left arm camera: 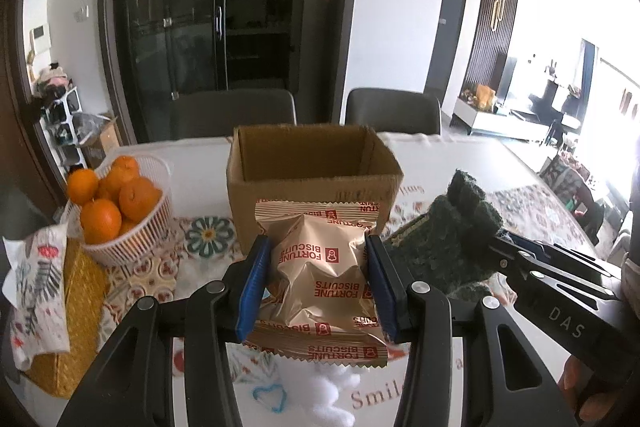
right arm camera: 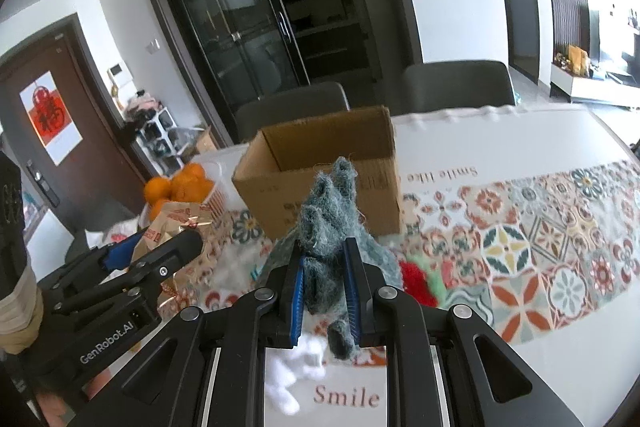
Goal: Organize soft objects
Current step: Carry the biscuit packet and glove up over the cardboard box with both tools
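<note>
Left wrist view: the left gripper (left arm camera: 316,283) clasps a biscuit packet (left arm camera: 320,279), light and crushable, at mid-body before the cardboard box (left arm camera: 312,187). The right gripper (right arm camera: 324,291) pinches a limp grey-green knit item (right arm camera: 332,227) above the desk (right arm camera: 520,147).

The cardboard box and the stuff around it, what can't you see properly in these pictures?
- Cardboard box: its floor is hidden by its own front wall in both views, so its contents are unknown.
- White fluffy thing, left wrist view: cut off by the bottom edge and the biscuit packet.
- Red fuzzy thing, right wrist view: partly behind the right hand-held gripper and the green knitted cloth.
</note>
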`<state>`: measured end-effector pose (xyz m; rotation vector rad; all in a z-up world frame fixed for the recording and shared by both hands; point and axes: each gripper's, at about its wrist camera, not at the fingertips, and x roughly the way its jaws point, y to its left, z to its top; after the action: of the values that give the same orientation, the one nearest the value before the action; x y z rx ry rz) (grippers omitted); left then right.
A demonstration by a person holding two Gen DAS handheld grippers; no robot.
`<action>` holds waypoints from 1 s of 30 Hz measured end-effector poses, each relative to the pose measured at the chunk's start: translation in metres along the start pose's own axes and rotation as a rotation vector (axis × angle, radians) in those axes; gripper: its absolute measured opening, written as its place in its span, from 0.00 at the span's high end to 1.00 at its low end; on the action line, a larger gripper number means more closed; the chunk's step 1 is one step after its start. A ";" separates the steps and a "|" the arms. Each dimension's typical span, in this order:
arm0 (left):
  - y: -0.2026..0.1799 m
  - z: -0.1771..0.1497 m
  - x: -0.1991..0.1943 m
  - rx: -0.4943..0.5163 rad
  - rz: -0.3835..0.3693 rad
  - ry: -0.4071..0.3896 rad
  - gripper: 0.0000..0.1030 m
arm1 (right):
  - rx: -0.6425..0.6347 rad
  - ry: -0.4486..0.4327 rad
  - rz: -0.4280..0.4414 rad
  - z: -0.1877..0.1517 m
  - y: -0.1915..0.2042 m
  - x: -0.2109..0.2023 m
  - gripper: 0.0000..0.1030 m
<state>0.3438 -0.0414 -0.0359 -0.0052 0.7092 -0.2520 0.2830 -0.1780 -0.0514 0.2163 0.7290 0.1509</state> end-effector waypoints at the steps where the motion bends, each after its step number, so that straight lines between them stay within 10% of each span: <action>1: 0.001 0.003 0.000 0.001 0.001 -0.006 0.54 | -0.002 -0.007 0.002 0.005 0.001 0.001 0.82; 30: 0.019 0.085 0.061 0.019 0.028 -0.029 0.54 | -0.063 -0.095 0.059 0.100 0.005 0.056 0.96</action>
<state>0.4473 -0.0442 -0.0116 0.0194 0.6776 -0.2312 0.3913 -0.1751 -0.0138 0.1838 0.6227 0.2180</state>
